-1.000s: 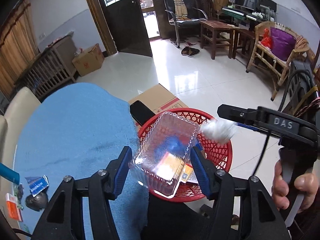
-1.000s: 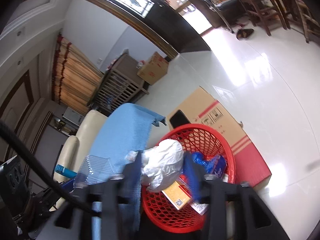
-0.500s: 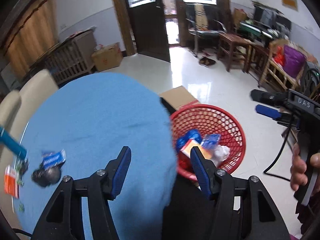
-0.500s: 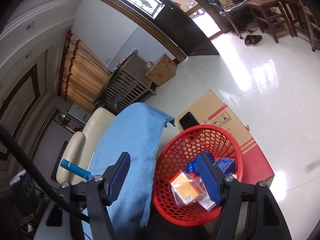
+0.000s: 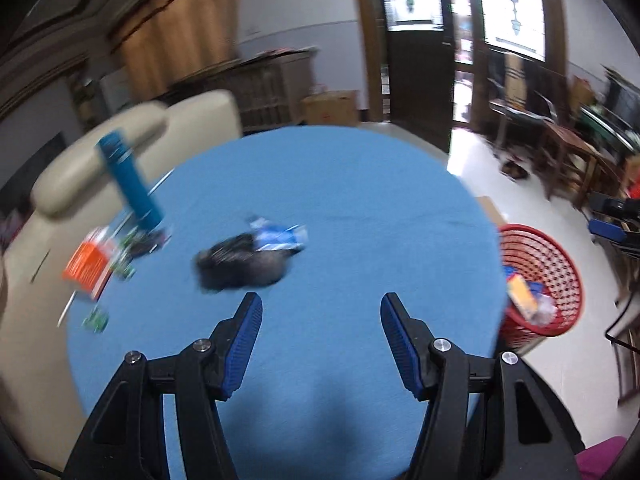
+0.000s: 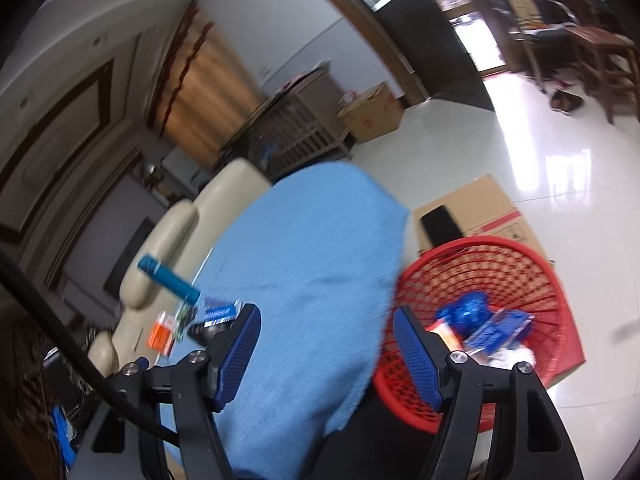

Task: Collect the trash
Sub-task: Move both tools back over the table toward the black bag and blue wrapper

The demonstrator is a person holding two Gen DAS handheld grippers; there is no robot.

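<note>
Both grippers, left [image 5: 321,312] & right [image 6: 326,326], hung apart & empty over the blue cloth [image 5: 360,208]. Leftover trash, a dark lump [image 5: 240,266] w/ blue wrapper [image 5: 280,236], lay mid-table; basket [image 5: 560,264] beside it. Risk: a rushed grab could bunch the cloth or skid the lump away.

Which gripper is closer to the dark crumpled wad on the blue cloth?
Left. The left gripper is open, with the dark wad just beyond its fingers. The right gripper sits nearer the red basket, with the wad off past its left finger.
</note>
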